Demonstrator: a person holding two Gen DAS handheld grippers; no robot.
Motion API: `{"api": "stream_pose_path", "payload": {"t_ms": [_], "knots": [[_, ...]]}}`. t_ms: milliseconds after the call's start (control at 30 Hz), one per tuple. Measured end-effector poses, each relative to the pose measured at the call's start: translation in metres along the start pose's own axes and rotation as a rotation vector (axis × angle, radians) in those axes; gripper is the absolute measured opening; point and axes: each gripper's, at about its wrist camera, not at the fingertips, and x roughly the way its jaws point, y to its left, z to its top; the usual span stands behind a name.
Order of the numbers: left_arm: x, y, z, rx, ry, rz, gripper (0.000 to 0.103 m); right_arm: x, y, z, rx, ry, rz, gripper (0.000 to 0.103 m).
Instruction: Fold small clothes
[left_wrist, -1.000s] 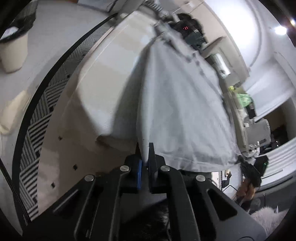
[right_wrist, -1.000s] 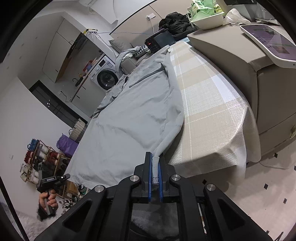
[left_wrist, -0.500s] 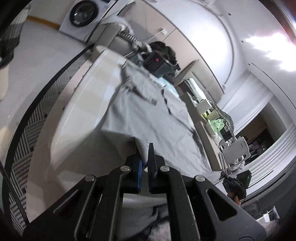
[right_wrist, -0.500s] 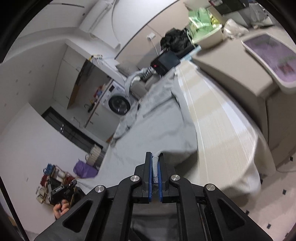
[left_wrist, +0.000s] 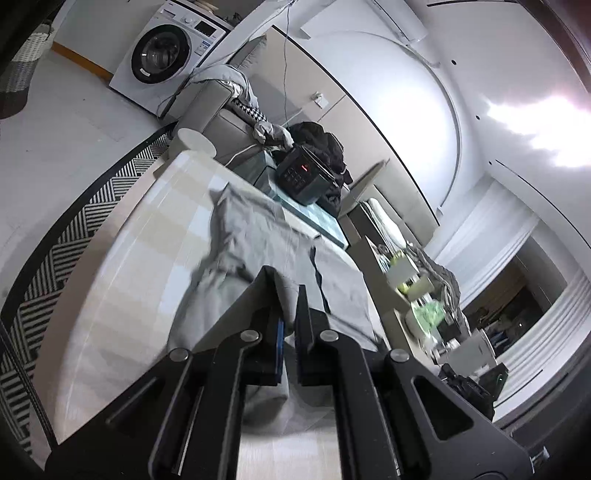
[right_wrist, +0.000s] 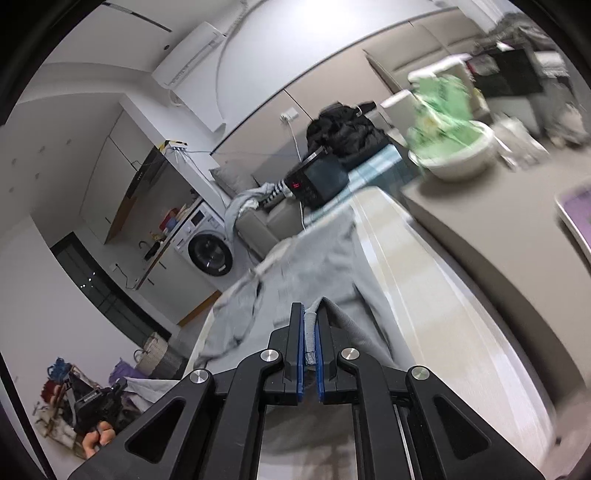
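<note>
A light grey garment (left_wrist: 255, 240) lies lengthwise on a table covered with a beige checked cloth (left_wrist: 147, 236). In the left wrist view my left gripper (left_wrist: 290, 295) is shut on the garment's near edge and holds it raised above the table. In the right wrist view the same grey garment (right_wrist: 314, 262) stretches away toward the far end, and my right gripper (right_wrist: 309, 314) is shut on a bunched grey hem that shows between its blue pads. The cloth under both grippers hangs down and hides the table's near end.
A black box with a red display (left_wrist: 306, 177) and a dark heap of clothes (right_wrist: 343, 129) sit at the table's far end. A washing machine (left_wrist: 166, 55) stands at the back, a striped rug (left_wrist: 55, 243) lies beside the table, and a beige counter (right_wrist: 480, 229) carries a bowl of green stuff (right_wrist: 450, 144).
Both grippers have risen and tilted up, carrying the garment's near edge up and forward over the table. The grey cloth now covers less of the table's length and bunches toward the far end.
</note>
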Motion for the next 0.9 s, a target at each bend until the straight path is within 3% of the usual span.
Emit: {"api": "stream_pose_path", "payload": {"t_ms": [333, 667, 833, 900], "knots": [[0.119, -0.004, 0.105, 0.019, -0.002, 0.050, 0.001, 0.108, 0.012, 0.082, 0.044, -0.057, -0.052, 0.005], [0.248, 0.028, 0.190, -0.031, 0.001, 0.097, 0.001, 0.236, 0.020, 0.152, 0.033, -0.055, -0.118, 0.005], [0.321, 0.051, 0.225, -0.027, 0.002, 0.160, 0.002, 0.298, 0.016, 0.179, 0.022, -0.046, -0.163, 0.005], [0.358, 0.060, 0.236, 0.004, 0.012, 0.255, 0.002, 0.335, 0.011, 0.187, 0.008, 0.010, -0.205, 0.009]]}}
